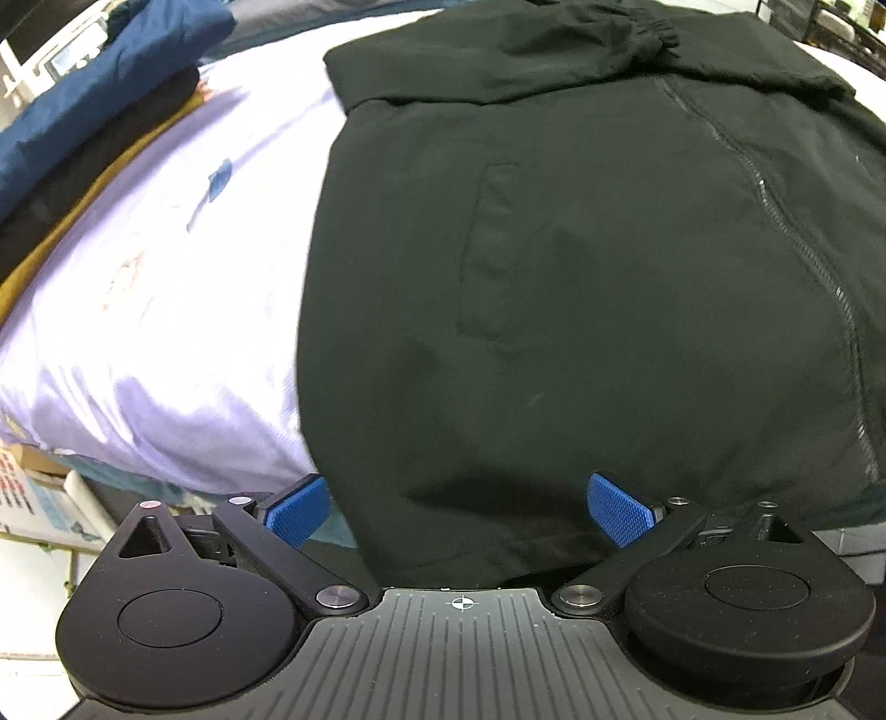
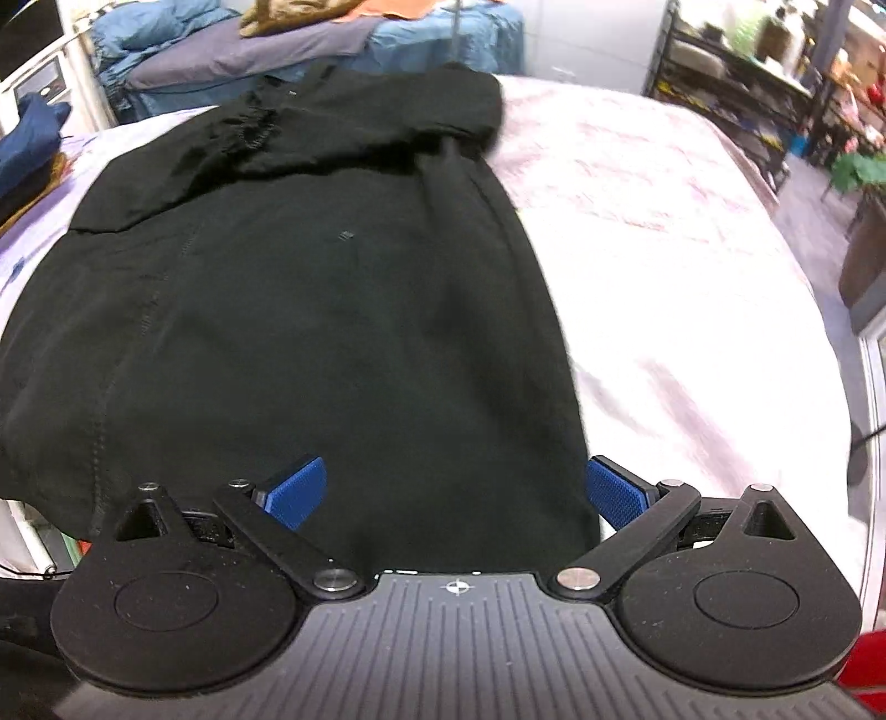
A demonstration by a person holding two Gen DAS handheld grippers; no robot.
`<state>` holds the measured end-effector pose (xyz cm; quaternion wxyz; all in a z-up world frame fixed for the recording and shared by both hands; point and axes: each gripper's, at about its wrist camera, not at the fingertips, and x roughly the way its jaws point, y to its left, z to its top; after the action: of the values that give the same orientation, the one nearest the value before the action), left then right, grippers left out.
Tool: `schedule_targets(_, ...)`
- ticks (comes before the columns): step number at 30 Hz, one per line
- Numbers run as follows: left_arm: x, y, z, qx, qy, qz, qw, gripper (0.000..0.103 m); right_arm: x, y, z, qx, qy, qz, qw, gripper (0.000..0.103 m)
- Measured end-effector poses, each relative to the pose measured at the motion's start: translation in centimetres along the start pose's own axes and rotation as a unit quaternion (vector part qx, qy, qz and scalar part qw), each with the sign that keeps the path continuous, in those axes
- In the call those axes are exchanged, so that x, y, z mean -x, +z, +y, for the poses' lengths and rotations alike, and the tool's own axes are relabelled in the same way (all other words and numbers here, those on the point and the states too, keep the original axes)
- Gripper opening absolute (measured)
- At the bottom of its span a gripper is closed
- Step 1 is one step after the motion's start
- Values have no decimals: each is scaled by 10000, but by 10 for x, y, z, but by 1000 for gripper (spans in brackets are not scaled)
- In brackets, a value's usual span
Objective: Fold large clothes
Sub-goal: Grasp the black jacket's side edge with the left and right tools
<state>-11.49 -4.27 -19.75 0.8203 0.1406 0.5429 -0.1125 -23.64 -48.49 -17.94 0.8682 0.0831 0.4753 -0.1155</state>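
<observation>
**Two open grippers at the near hem of a black jacket**

Two grippers sit at the near edge of a black jacket that lies spread on a bed covered by a pale lilac sheet. The jacket lies flat with its zipper running from far to near, and a slit pocket shows left of the zipper in the left wrist view. Its sleeves are folded across the far part of the body, one elastic cuff lying bunched at the top.

The left gripper has its jaws spread wide, with nothing held between them. Its blue pads flank the jacket's near left corner: the left pad is over the edge of the bed, the right one over the black cloth. Whether either pad touches the cloth I cannot tell.

The right gripper is likewise wide open and holds nothing. Its blue pads straddle the jacket's near right corner, the left pad over the jacket and the right pad just beyond its right edge, over the sheet.

On the far left of the bed lies a stack of folded clothes, dark blue on top, then black, then mustard brown. Beyond the bed, the right wrist view shows a heap of blue bedding and, on the far right, a dark metal shelf holding blurred goods.
</observation>
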Motion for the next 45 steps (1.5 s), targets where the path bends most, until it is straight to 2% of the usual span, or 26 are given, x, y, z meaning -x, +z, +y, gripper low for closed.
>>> schedule_targets(4,-3,-17,20,227,-106,-11,9997,103,-1,-9,-18,-163,-96,122,9997,97)
schedule_targets(8,-4,-27,26,157,-204,-121,9996,103,-3,-16,-32,-274,10,263,9993,93)
schedule_targets(11,-7,-25,29,112,-268,-191,9994,103,-9,-15,-32,-252,92,328,9991,86)
schedule_targets(14,-8,-22,35,100,-330,-276,9990,103,-14,-15,-33,-248,228,427,9985,84)
schedule_targets(16,-12,-20,41,145,-405,-252,9988,103,-20,-15,-36,-237,173,492,9984,83)
schedule_targets(20,-21,-14,50,237,-602,-207,9977,103,-33,-12,-44,-528,379,692,9955,79)
schedule_targets(24,-29,-11,60,185,-799,-485,9955,103,-40,-9,-45,-499,433,783,9947,78)
schedule_targets(26,-42,-11,67,176,-1057,-375,9935,103,-43,-7,-46,-478,452,831,9944,79)
schedule_targets(31,-77,-23,80,220,-1578,258,9869,103,-46,-2,-44,-333,459,962,9937,80)
schedule_targets(36,-90,-29,84,536,-1951,201,9791,103,-51,3,-34,-69,412,1110,9929,84)
schedule_targets(41,-94,-28,74,421,-2112,276,9761,103,-58,7,-27,136,389,1214,9918,90)
schedule_targets(42,-92,-28,73,400,-2124,264,9760,102,-59,7,-25,184,365,1227,9916,90)
schedule_targets(45,-84,-28,70,274,-2002,262,9790,84,-60,9,-22,273,310,1246,9913,89)
